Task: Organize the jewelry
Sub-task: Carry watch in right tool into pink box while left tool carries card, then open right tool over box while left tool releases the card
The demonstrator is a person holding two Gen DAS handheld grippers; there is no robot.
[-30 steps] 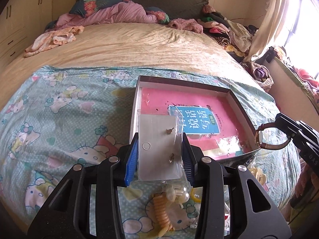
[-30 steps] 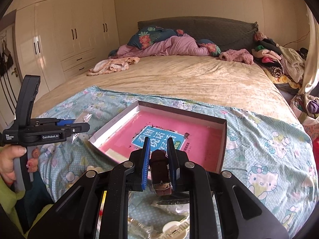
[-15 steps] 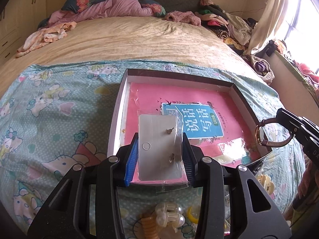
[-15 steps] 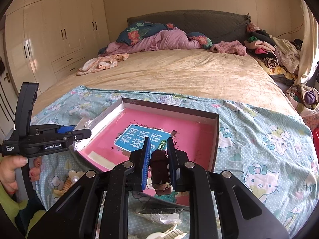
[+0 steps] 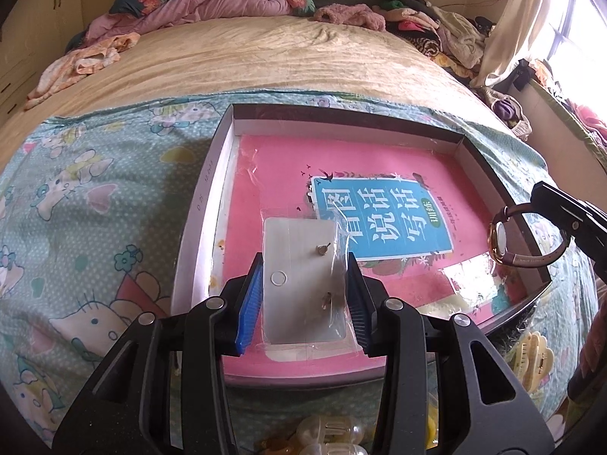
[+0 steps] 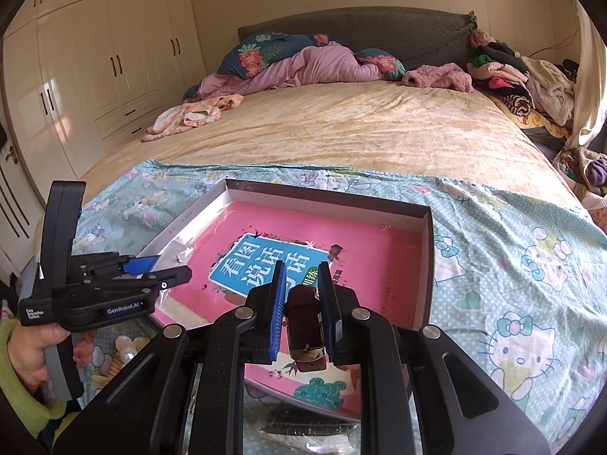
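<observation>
My left gripper (image 5: 303, 265) is shut on a clear packet with a white earring card (image 5: 301, 284) and holds it over the near left part of the open box (image 5: 205, 204). The box has a pink book (image 5: 379, 174) in its bottom. My right gripper (image 6: 301, 276) is shut on the brown strap of a wristwatch (image 6: 303, 322) over the box's near edge. In the left wrist view the watch (image 5: 504, 239) hangs at the box's right wall. The left gripper also shows in the right wrist view (image 6: 151, 269).
The box lies on a Hello Kitty sheet (image 5: 95, 208) spread over a bed (image 6: 360, 125). Hair clips (image 5: 527, 349) and other small pieces (image 5: 326, 432) lie on the sheet near the box's front edge. Clothes are piled at the bed's far right (image 6: 512, 72). Wardrobes (image 6: 95, 76) stand at left.
Both grippers have moved forward over the box, each with its item still held. The earring card went from the box's near left corner to above the pink book.
</observation>
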